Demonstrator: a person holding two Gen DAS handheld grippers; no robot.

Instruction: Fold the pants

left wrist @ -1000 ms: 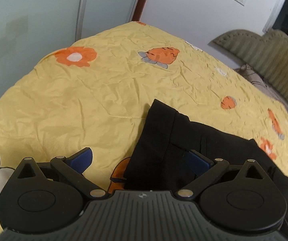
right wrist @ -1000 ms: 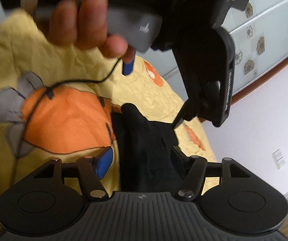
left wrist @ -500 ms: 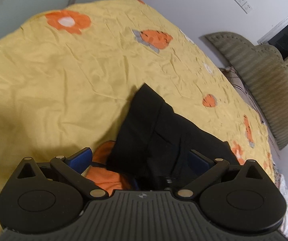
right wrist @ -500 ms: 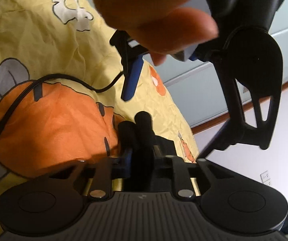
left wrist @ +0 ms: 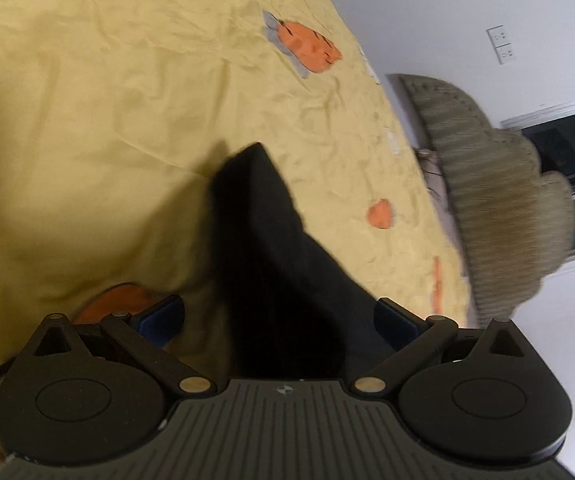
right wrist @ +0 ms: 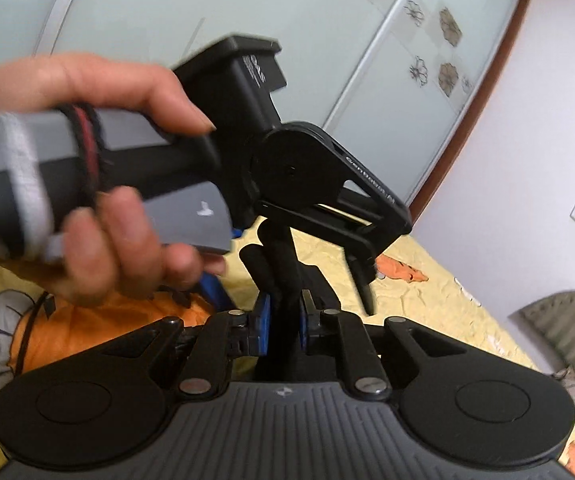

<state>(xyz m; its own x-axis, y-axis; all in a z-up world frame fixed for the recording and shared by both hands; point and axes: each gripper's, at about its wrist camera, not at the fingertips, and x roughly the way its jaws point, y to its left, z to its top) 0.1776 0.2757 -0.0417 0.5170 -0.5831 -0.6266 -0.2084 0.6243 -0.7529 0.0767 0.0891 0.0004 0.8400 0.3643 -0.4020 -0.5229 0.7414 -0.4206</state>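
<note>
Right gripper (right wrist: 283,314): its jaws have just been closing and now clench a bunched fold of the black pants (right wrist: 283,276); the blue pads press the cloth from both sides.
Left gripper (left wrist: 279,322): its jaws stand wide apart, released; the pants (left wrist: 271,248) pass between the fingers, but the pads do not touch the cloth.
Pants: dark and partly folded, they lie on the yellow sheet (left wrist: 99,128); one corner points away from the left gripper.
Left hand (right wrist: 99,184): in the right wrist view it holds the grey handle of the left gripper, which hangs just above the pinched fold.
Sheet: wrinkled, with orange prints; a black cable (right wrist: 27,332) runs over it.
Headboard (left wrist: 499,196): grey and ribbed, at the far edge of the bed.
Wall (left wrist: 467,12): white, with sockets (left wrist: 502,45).
Wardrobe (right wrist: 247,4): pale sliding doors with flower marks, behind the left hand.
</note>
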